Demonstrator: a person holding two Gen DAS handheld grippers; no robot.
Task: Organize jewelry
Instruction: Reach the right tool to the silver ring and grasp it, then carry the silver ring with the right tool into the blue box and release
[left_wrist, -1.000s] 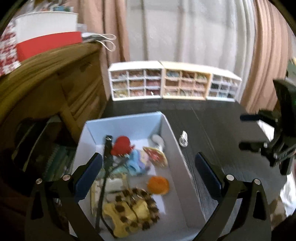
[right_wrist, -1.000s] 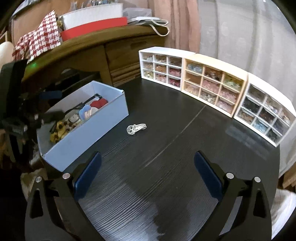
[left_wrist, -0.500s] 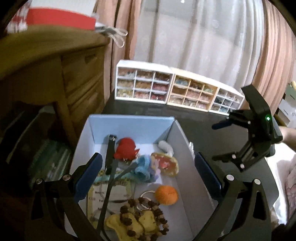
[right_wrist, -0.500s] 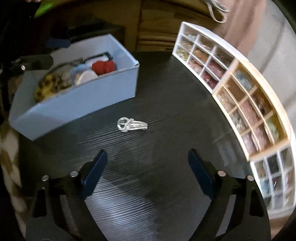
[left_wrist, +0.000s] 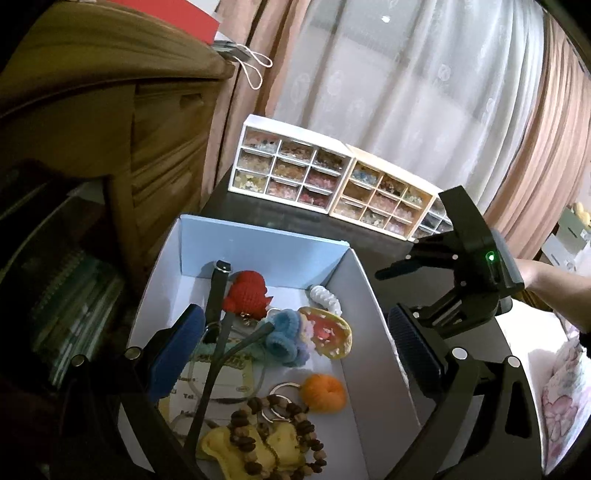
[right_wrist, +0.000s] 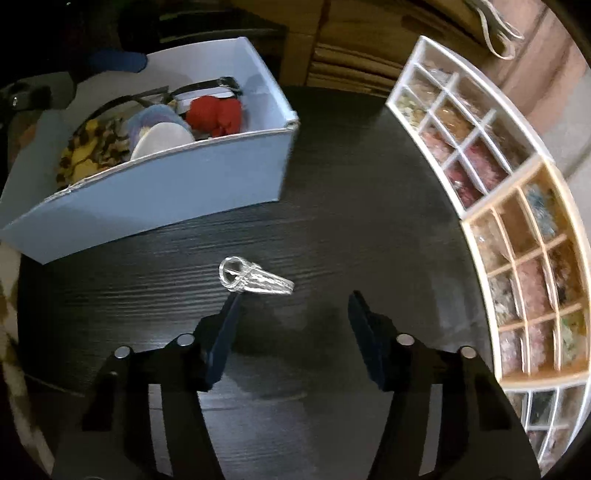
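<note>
A clear silvery jewelry piece lies on the black table, just in front of my right gripper, which is open and empty low over it. A pale blue box holds a red crochet charm, a blue crochet piece, an orange pompom, a wooden bead bracelet and a black strap. My left gripper is open and empty above the box. The box also shows in the right wrist view. The right gripper also shows in the left wrist view.
Three small drawer organisers filled with beads stand along the table's back: white, beige, and another white one. A wooden dresser stands left of the box. Curtains hang behind.
My right gripper has dropped closer to the clear jewelry piece, which now lies just ahead of its fingertips. My left gripper has edged nearer over the box.
</note>
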